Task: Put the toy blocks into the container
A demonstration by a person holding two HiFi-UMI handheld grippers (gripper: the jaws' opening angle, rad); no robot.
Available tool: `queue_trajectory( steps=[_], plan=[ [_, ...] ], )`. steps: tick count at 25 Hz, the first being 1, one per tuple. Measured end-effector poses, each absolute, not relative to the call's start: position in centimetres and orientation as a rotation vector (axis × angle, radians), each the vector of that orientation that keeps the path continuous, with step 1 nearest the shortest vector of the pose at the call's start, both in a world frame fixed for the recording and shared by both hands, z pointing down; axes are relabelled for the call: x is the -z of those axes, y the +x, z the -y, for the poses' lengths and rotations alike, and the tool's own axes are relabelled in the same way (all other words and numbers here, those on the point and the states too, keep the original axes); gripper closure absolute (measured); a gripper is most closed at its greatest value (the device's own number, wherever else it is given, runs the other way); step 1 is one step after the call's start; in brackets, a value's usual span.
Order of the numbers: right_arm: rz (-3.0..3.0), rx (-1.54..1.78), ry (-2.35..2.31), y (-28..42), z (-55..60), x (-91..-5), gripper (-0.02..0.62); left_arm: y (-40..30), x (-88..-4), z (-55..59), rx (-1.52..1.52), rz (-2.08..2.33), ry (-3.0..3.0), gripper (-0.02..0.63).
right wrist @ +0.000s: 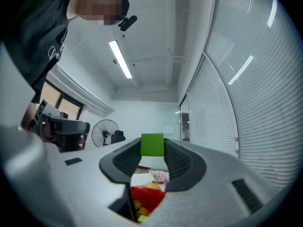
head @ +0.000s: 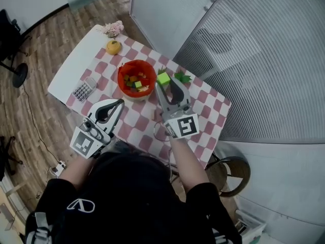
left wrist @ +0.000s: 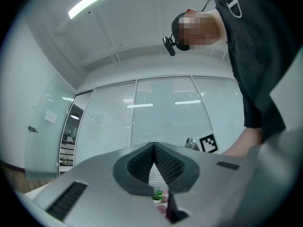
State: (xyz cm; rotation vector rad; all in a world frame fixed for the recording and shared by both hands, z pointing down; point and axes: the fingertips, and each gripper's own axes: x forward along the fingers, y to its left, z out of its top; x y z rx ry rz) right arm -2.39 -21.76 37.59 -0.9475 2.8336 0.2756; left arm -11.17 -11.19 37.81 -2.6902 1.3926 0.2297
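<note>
Wood floor (head: pixel 43 111); blinded glass partition (head: pixel 264 75); ceiling strip light (right wrist: pixel 122 59)

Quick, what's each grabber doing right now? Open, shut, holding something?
Left gripper: shut, with nothing in it.
Right gripper: shut on the green block.

Open air between you and the red bowl (head: pixel 121 79)
Your right tool (head: pixel 163 81) hangs beside its rim; the small plant (head: pixel 182 77) crowds your right side
</note>
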Motion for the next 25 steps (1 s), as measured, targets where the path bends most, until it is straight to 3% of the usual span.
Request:
queue_trajectory(
  steps=[12, 25],
  plan=[
    [-2.941, -0.253, -0.907, -10.2, 27.6, -40.5, 0.445, -13.1, -38.1, 10.1, -0.226, -1.453, -2.660, 0.600],
    [-3.303, 0.159, -0.992, -11.1, 30.7, -55.9, 0.445, -14.3, -38.4, 9.0, -0.229, -1.501, -2.641, 0.600]
  ],
)
